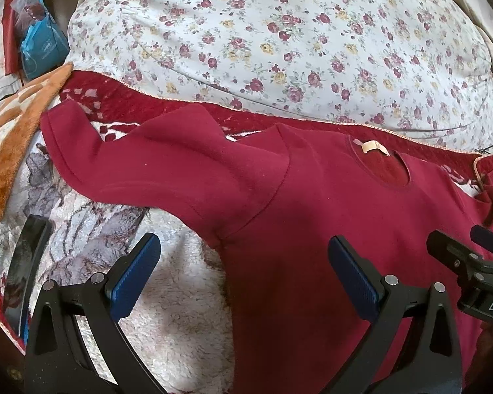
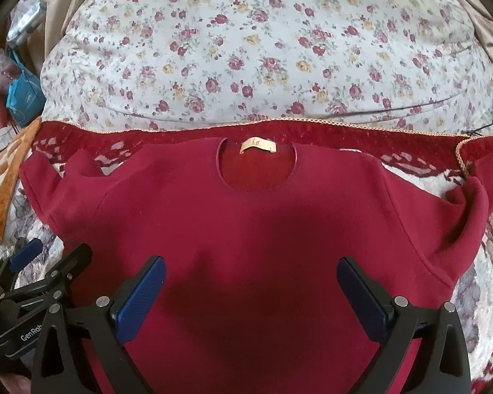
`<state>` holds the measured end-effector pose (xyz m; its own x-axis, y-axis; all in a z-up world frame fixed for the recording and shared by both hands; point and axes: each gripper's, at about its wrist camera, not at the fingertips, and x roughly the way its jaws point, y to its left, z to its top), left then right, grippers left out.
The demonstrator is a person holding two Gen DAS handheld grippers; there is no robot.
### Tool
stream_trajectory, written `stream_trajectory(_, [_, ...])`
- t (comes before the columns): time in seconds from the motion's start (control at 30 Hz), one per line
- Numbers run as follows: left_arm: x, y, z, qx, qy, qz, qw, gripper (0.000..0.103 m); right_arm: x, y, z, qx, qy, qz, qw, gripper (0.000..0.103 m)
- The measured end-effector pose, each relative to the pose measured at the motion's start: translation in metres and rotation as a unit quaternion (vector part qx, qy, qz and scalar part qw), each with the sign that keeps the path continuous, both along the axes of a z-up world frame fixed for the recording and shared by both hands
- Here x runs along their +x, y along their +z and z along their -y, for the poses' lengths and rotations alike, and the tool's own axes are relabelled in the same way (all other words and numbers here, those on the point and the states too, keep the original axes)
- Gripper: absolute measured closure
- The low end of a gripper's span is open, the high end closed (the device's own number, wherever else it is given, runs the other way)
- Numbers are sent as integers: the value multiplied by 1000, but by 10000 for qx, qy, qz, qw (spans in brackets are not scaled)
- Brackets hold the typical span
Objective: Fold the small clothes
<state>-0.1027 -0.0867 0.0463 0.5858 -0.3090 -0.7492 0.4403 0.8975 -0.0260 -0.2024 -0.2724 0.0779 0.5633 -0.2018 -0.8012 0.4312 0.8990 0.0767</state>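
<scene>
In the left wrist view, the red top (image 1: 312,203) lies spread flat on the fuzzy blanket (image 1: 167,302) on the bed, filling the middle and lower right of the frame. One sleeve (image 1: 121,151) reaches to the upper left. My left tool (image 1: 245,272) is wide apart and holds nothing. One blue pad (image 1: 134,275) is over the blanket, the other is over the top near the armpit. I think I could grab the blanket along with the top here, because both are soft and lie close together. My right tool (image 1: 476,262) peeks in at the right edge.

In the right wrist view, the top sits in the middle with its neck hole and tag (image 2: 258,146) near the flowery pillow (image 2: 263,49) higher up. My right tool (image 2: 251,290) is also wide apart and empty, above the top's middle. If I pinch there, I think the cloth may bunch up and the fold would come out crooked. The far sleeve (image 2: 466,203) at the right is already curled up.
</scene>
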Motion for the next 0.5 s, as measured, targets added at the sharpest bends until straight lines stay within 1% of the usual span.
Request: stream_trajectory(0.5, [0, -1, -2, 41, 57, 39, 10000, 1, 2, -8, 1, -28, -46, -84, 10000, 0])
